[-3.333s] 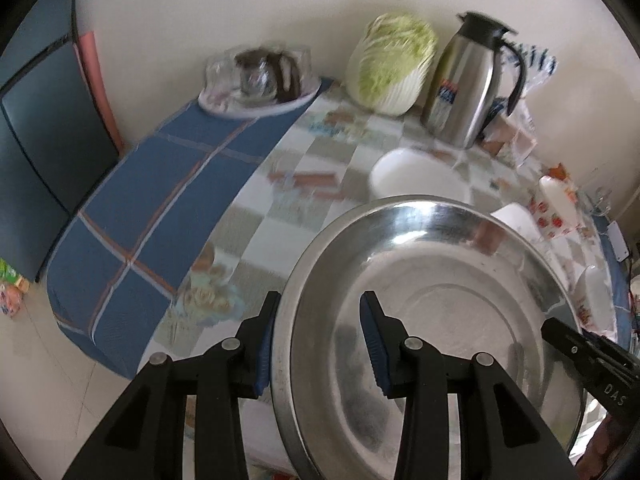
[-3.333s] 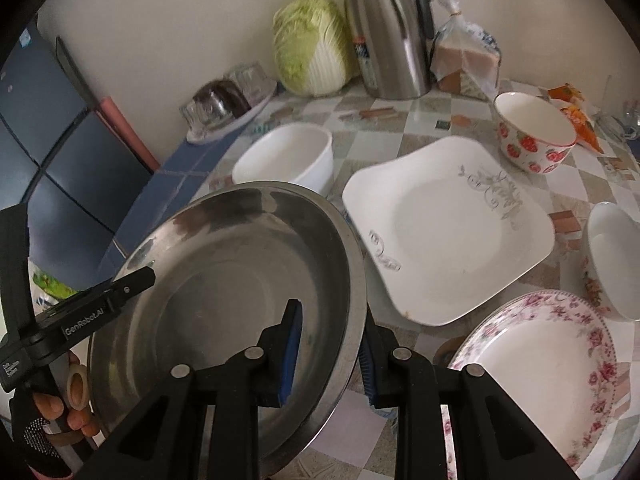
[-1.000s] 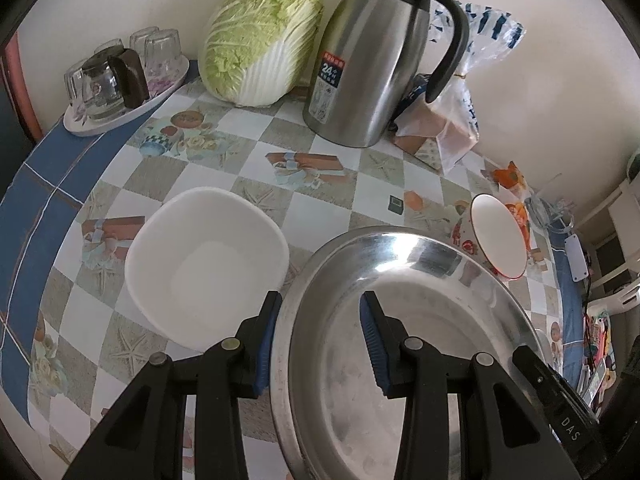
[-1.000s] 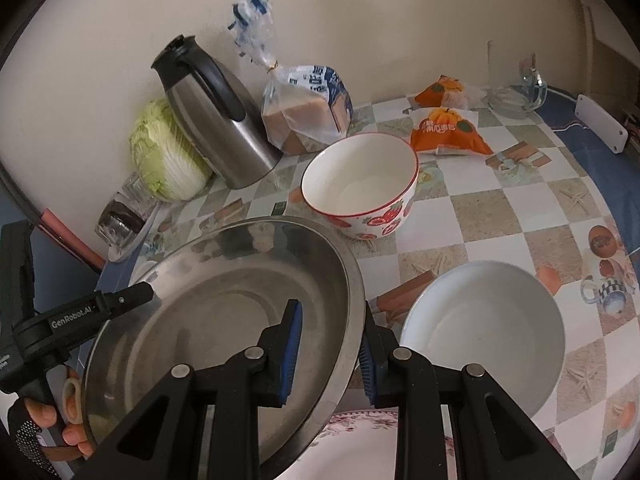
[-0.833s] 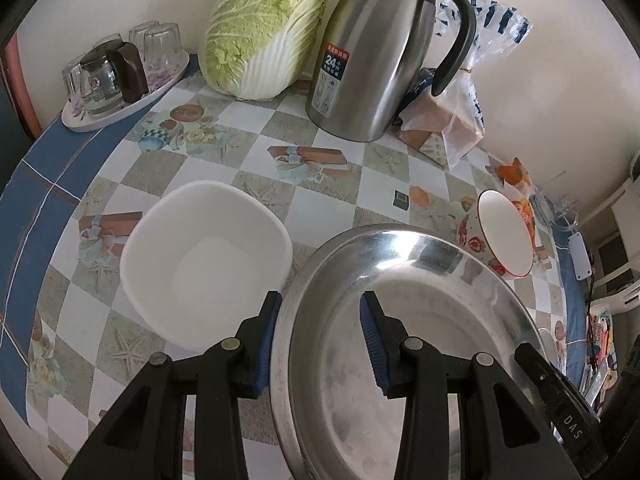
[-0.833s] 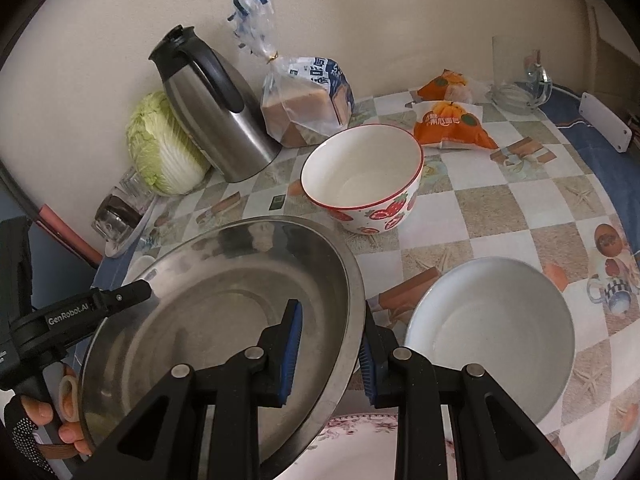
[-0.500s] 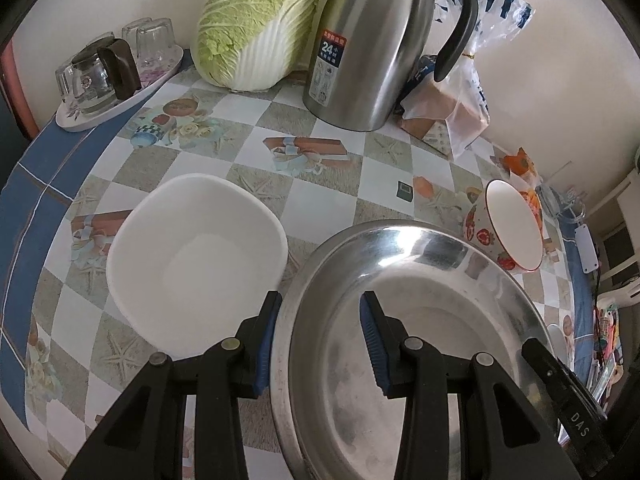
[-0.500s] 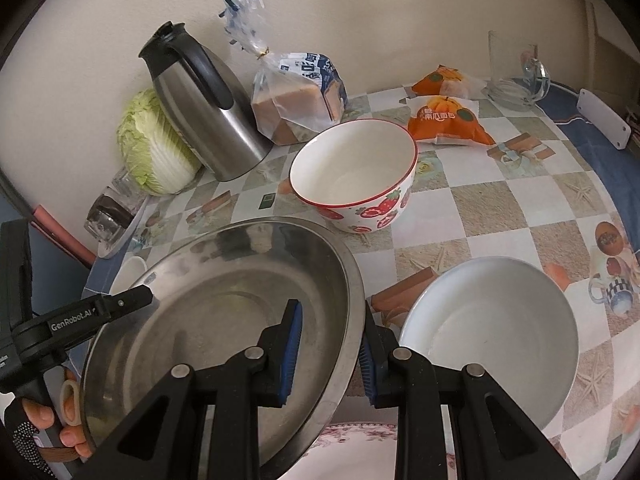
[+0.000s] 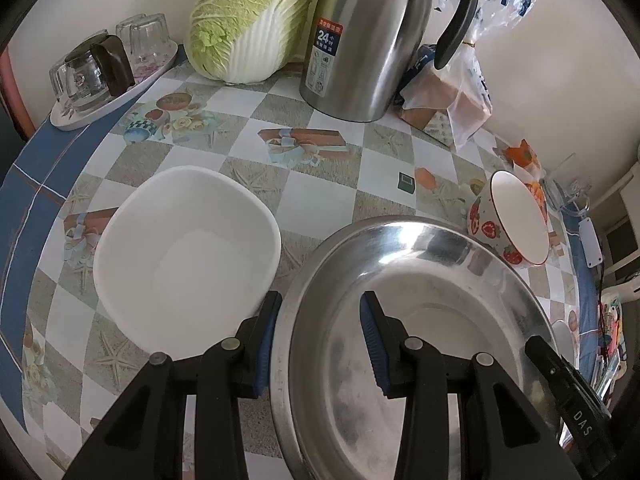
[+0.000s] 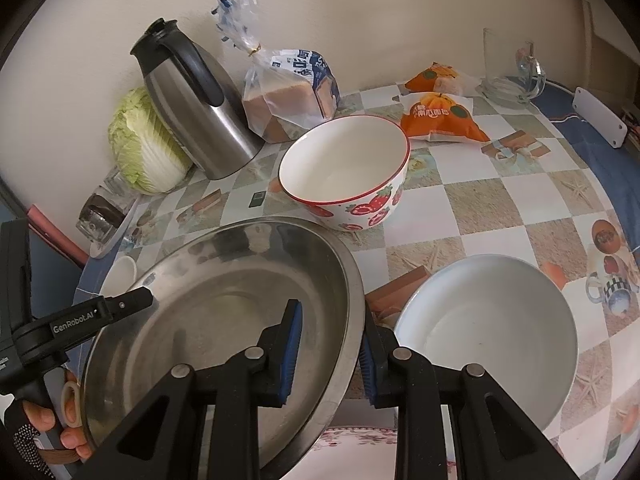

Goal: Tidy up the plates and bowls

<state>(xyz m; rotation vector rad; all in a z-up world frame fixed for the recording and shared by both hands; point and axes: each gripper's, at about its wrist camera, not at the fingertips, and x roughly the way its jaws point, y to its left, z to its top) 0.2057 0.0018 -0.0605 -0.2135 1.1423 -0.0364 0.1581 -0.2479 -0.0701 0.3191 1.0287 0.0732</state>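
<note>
A large steel basin [image 9: 432, 320] [image 10: 224, 312] hangs over the checked table, held at both sides. My left gripper [image 9: 320, 336] is shut on its left rim, one blue pad inside and one outside. On the opposite rim my right gripper [image 10: 330, 350] is shut the same way. A square white bowl [image 9: 188, 248] sits just left of the basin. Beyond it stands a strawberry-print bowl [image 10: 344, 172] [image 9: 512, 224]. A round white bowl [image 10: 488, 336] lies to the right, and a floral plate [image 10: 360, 452] peeks out under the basin.
Along the wall stand a steel thermos jug [image 9: 372, 36], a napa cabbage [image 9: 248, 16], a bagged loaf [image 10: 288, 92] and a tray of glasses [image 9: 108, 72]. Orange snack packets [image 10: 440, 114] and a glass mug [image 10: 508, 68] are at the far right. A person's hand [image 10: 48, 432] grips the left tool.
The basin and both grippers have drifted slightly toward the wall; the jug, the cabbage and the strawberry bowl look a little nearer. Both grips are unchanged.
</note>
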